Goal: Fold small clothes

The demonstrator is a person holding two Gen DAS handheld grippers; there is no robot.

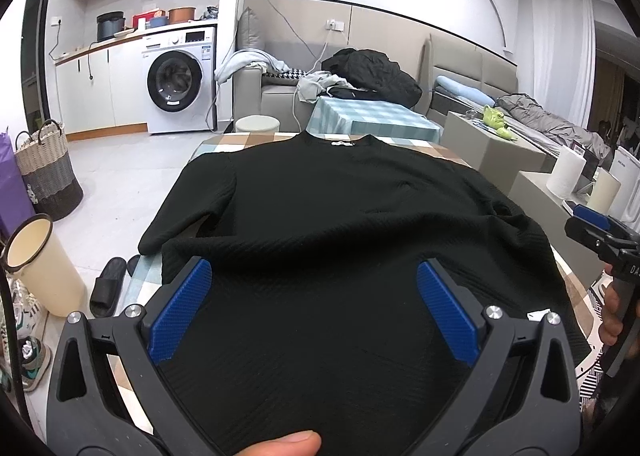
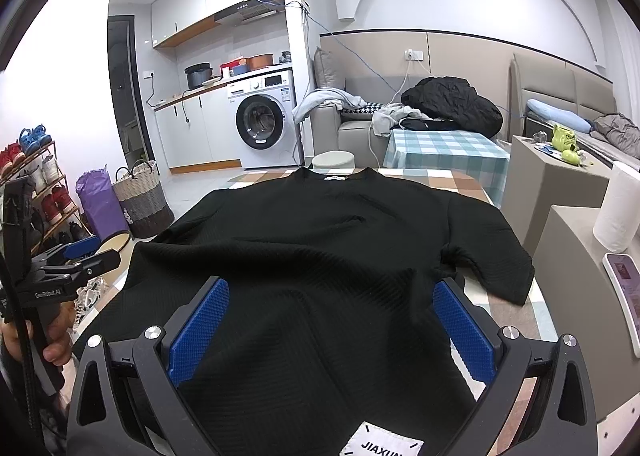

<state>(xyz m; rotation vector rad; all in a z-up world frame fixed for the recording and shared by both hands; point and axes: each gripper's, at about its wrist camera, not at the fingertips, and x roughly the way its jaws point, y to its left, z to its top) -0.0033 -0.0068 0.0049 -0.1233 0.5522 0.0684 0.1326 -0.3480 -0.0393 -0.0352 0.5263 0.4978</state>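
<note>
Black top (image 1: 340, 216) beneath both wide-jawed grippers (image 1: 314, 288)

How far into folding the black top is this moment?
Done: the black top lies spread flat on the checked table, collar away. In hand: nothing; left tool and right tool are open over the near hem. Left: every fold, sleeves included.

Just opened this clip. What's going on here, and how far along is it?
A person holds a handheld gripper in each hand over a black short-sleeved top spread flat on a table with a checked cloth, collar at the far end. The left gripper and right gripper are both open above the hem end, gripping nothing. Both sleeves lie spread outward and no fold is visible, so folding has not started.
</note>
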